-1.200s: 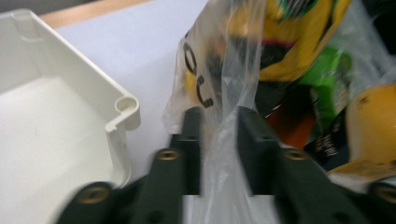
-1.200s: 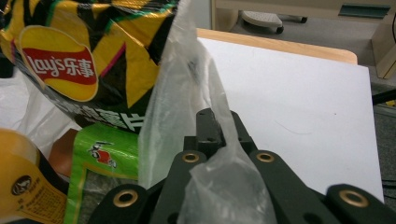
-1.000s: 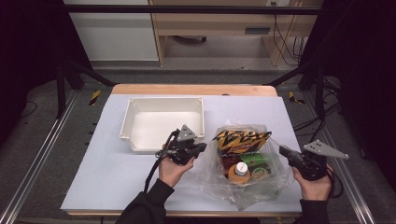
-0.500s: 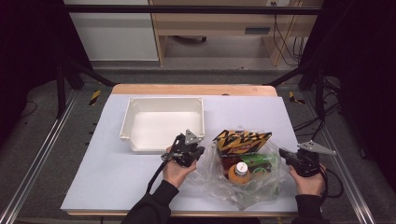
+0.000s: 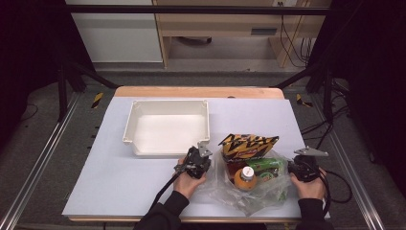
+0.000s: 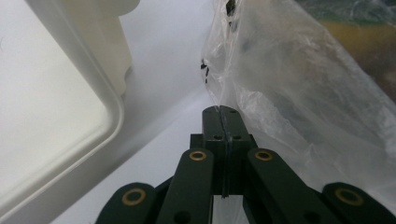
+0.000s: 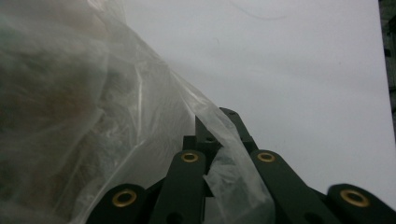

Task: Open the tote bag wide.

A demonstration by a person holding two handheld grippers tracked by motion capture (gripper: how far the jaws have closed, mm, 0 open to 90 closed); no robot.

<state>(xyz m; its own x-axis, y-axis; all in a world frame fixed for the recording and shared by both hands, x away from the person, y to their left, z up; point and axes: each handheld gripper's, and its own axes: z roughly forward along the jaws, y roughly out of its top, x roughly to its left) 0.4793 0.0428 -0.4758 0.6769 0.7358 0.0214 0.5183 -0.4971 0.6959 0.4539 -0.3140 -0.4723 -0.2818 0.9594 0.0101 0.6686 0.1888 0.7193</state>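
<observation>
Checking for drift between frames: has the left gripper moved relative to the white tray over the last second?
Yes. The left gripper has shifted slightly right and toward the person, away from the white tray's front rim, staying shut on the clear plastic bag.

One white tray (image 5: pixel 167 125), one clear plastic bag (image 5: pixel 253 191), one orange snack packet (image 5: pixel 246 146), one green packet (image 5: pixel 265 168), one orange-capped bottle (image 5: pixel 245 177), two grippers, left (image 5: pixel 200 155) and right (image 5: pixel 296 167)

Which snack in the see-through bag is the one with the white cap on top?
The orange bottle at the front of the clear plastic bag. It has a round white cap; the yellow-and-black chip bag and the green packet are soft packs without caps.
</observation>
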